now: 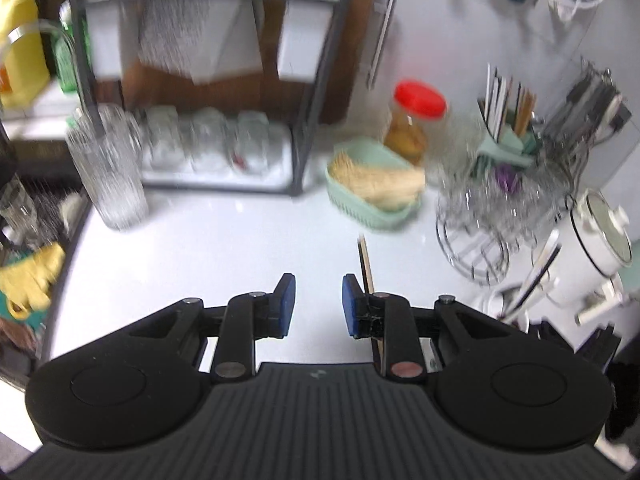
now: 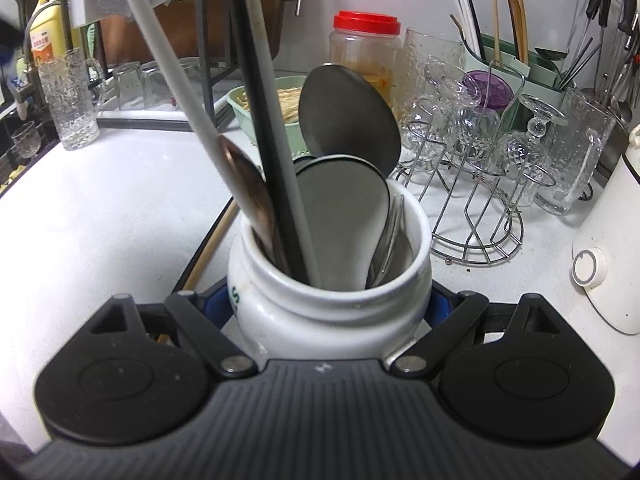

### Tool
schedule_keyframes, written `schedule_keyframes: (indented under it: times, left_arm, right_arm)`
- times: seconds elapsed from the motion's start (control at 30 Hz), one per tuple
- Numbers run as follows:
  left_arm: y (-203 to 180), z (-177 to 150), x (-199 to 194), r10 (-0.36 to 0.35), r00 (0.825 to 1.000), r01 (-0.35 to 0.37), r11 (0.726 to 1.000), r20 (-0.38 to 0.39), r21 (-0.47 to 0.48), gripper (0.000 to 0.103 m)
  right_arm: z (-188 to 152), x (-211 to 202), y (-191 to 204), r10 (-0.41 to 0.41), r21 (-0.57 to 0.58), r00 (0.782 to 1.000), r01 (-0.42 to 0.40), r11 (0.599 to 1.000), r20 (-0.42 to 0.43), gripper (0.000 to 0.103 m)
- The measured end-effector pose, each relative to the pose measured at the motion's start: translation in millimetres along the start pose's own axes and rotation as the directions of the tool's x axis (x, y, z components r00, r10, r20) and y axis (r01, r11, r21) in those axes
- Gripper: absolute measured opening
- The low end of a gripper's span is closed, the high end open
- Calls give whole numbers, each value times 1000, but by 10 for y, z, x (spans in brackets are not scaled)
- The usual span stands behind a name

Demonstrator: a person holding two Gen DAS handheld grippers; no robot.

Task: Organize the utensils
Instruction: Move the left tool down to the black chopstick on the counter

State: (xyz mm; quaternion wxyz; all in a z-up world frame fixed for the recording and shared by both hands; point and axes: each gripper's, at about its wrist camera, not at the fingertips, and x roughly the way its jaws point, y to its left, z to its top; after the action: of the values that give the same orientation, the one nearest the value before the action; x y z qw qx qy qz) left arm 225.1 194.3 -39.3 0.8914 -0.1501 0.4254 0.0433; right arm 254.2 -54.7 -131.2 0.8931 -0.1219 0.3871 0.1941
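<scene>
While the right gripper (image 2: 332, 312) clamps a white ceramic jar (image 2: 332, 284) between its blue pads, that jar sits on the white countertop (image 2: 100, 208) right at the bottom of the right wrist view, crowded with utensils: two broad metal spoons (image 2: 348, 120) bowl-up, plus a pale handle (image 2: 168, 60) and a dark handle (image 2: 256, 80) rising past the top edge. Just left of the jar, chopsticks (image 2: 212, 240) lie on the counter. The left gripper (image 1: 319, 304) hangs over bare counter with its jaws parted and nothing between the pads (a thin stick (image 1: 366, 264) lies just beside its right finger). Farther back stand a wire rack (image 2: 480, 216) of upturned glasses, a mint-green basket (image 2: 256, 100) and a red-lidded jar (image 2: 366, 52). Behind those, a green holder (image 2: 532, 72) keeps upright chopsticks near the wall. To the far left, a tall textured glass (image 2: 74, 100) stands by a black shelf frame (image 1: 304, 112).
</scene>
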Motion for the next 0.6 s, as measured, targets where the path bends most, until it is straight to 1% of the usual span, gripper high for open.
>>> schedule_keyframes:
  times: [0.1, 0.17, 0.3, 0.4, 0.6]
  left_arm:
    - [-6, -182, 195, 2, 998, -1, 1000, -55, 29, 29]
    - [-3, -330, 329, -2, 996, 5, 1000, -91, 27, 29]
    - [-41, -601, 591, -38, 988, 42, 999, -152, 24, 29]
    - [-106, -787, 769, -81, 977, 84, 996, -196, 8, 29]
    - [-378, -991, 1030, -128, 960, 144, 988, -249, 48, 27]
  right_arm:
    - [9, -5, -22, 7, 1, 1000, -7, 1000, -17, 92]
    - [6, -8, -25, 9, -5, 1000, -9, 1000, -21, 92]
    - [15, -3, -37, 16, -11, 999, -17, 1000, -31, 92]
    - [14, -2, -34, 15, -7, 999, -16, 1000, -33, 92]
    - [12, -4, -22, 9, -1, 999, -9, 1000, -33, 92]
